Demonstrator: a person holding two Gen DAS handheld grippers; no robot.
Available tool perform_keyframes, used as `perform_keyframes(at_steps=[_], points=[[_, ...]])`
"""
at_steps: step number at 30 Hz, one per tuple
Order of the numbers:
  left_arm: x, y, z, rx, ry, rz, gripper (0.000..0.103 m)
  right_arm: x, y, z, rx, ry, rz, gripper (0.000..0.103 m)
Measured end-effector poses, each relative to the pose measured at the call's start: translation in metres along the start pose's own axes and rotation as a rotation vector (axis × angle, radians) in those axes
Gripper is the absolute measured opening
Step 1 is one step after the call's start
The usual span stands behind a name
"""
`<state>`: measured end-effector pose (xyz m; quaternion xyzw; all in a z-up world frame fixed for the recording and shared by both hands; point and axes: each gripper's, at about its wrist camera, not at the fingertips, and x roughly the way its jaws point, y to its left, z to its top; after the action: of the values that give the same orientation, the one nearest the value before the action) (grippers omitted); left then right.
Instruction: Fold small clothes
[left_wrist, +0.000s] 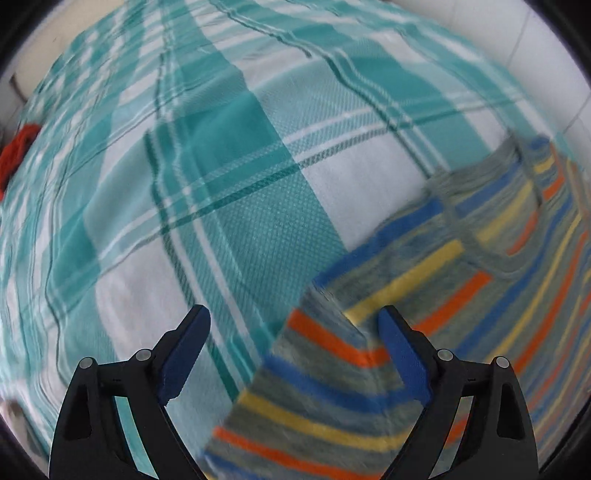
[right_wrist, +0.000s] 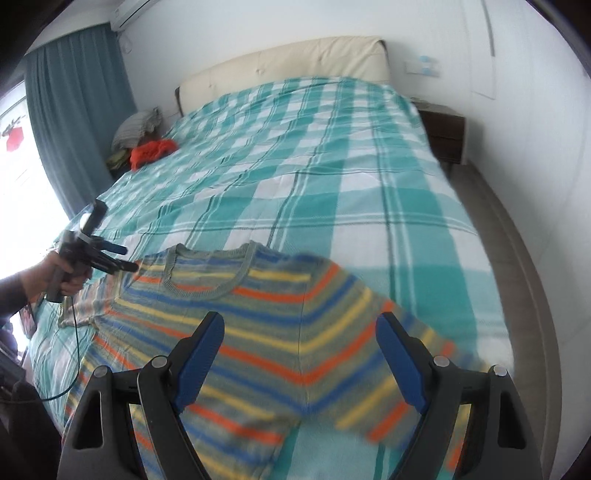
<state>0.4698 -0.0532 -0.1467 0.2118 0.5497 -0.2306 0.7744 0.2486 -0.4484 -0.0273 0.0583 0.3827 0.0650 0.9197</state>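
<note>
Sweater (right_wrist: 266, 325) is lying face-up on the bed (right_wrist: 332, 155), near the foot end, collar (right_wrist: 210, 273) pointing toward the headboard; both views are motion-blurred. One sleeve (left_wrist: 325, 398) is already sitting doubled over the body, its edge reaching up betw. the left gripper (left_wrist: 295, 354) fingers. That gripper's jaws are standing wide apart, nothing pinched; the right-hand pad (left_wrist: 402, 362) looks to be just beside or brushing the knit, can't tell which. In the right wrist view the same tool is hovering by the sweater's shoulder, held in a hand (right_wrist: 62, 277). Right gripper (right_wrist: 299, 354) is also gaping open, hanging over the chest/other sleeve area, gripping nothing.

Risks, as I'm judging them:
- Folded sleeve is only resting there. If the left pad is dragging sideways while pulling off, the fold is prob. sliding open again.
- Knit is soft & stretchy, so a shallow pinch w/ the right gripper is likely catching the top layer only, peeling it rather than carrying the whole sleeve.
- Checked sheet underneath is loose & wrinkled; a deep grab could be nipping sheet along w/ sweater, hauling both.
- The left tool's cable (right_wrist: 74, 350) is dangling past the sweater's edge and could be snagging it.

Red garment (right_wrist: 151, 151) is sitting well apart, near the pillow; no interference from it.
</note>
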Motion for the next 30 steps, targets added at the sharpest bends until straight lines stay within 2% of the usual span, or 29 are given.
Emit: perform_keyframes(at_steps=[2,3,4,5,8,10,11,12,13,14,16,19,21,23,25,26,27,28,29,30], points=[[0.005,-0.005,-0.001,0.027,0.006,-0.026,0.087,0.021,-0.004,0.013,-0.02,0.027,0.018,0.083],[0.003,-0.009,-0.002,0.039,0.005,-0.058,0.063,0.034,-0.005,0.019,-0.033,0.051,0.035,0.083],[-0.001,-0.017,-0.002,0.059,0.006,-0.106,0.02,0.046,-0.007,0.025,-0.042,0.077,0.053,0.083],[-0.004,-0.023,-0.003,0.076,0.006,-0.113,0.005,0.062,-0.01,0.031,-0.053,0.116,0.07,0.083],[-0.017,-0.055,-0.01,0.188,-0.042,0.085,0.005,0.113,-0.011,0.051,-0.11,0.225,0.061,0.083],[-0.024,-0.063,-0.013,0.188,-0.08,0.17,0.005,0.146,-0.006,0.059,-0.154,0.274,0.026,0.083],[-0.027,-0.063,-0.014,0.172,-0.098,0.2,0.005,0.163,-0.003,0.061,-0.169,0.3,0.015,0.08],[-0.031,-0.063,-0.014,0.148,-0.117,0.23,0.004,0.176,-0.002,0.06,-0.178,0.337,0.003,0.069],[-0.034,-0.059,-0.012,0.12,-0.133,0.251,0.004,0.194,0.002,0.057,-0.201,0.426,-0.017,0.023],[-0.034,-0.057,-0.01,0.103,-0.139,0.253,0.004,0.201,0.007,0.057,-0.241,0.458,-0.064,0.003],[-0.031,-0.052,-0.005,0.073,-0.147,0.251,0.004,0.195,0.023,0.068,-0.291,0.431,-0.131,0.003],[-0.012,-0.053,0.003,0.065,-0.143,0.264,0.004,0.186,0.026,0.085,-0.282,0.352,-0.21,0.003],[0.007,-0.052,0.005,0.082,-0.142,0.294,0.004,0.199,0.022,0.076,-0.27,0.38,-0.249,0.003],[0.007,-0.057,-0.003,0.079,-0.163,0.314,0.006,0.209,0.025,0.063,-0.306,0.39,-0.283,0.003],[-0.001,-0.052,-0.006,0.043,-0.179,0.298,0.022,0.206,0.029,0.059,-0.316,0.358,-0.303,0.004],[-0.01,-0.046,-0.008,0.011,-0.179,0.275,0.031,0.201,0.027,0.06,-0.288,0.347,-0.29,0.01],[-0.021,-0.04,-0.01,-0.022,-0.184,0.274,0.054,0.194,0.024,0.062,-0.253,0.337,-0.269,0.019],[-0.039,-0.036,-0.017,-0.054,-0.212,0.287,0.065,0.184,0.02,0.063,-0.228,0.323,-0.272,0.049],[-0.054,-0.034,-0.024,-0.076,-0.24,0.293,0.069,0.172,0.019,0.066,-0.208,0.292,-0.275,0.068],[-0.072,-0.032,-0.036,-0.102,-0.267,0.283,0.075,0.151,0.016,0.068,-0.185,0.237,-0.268,0.071]])
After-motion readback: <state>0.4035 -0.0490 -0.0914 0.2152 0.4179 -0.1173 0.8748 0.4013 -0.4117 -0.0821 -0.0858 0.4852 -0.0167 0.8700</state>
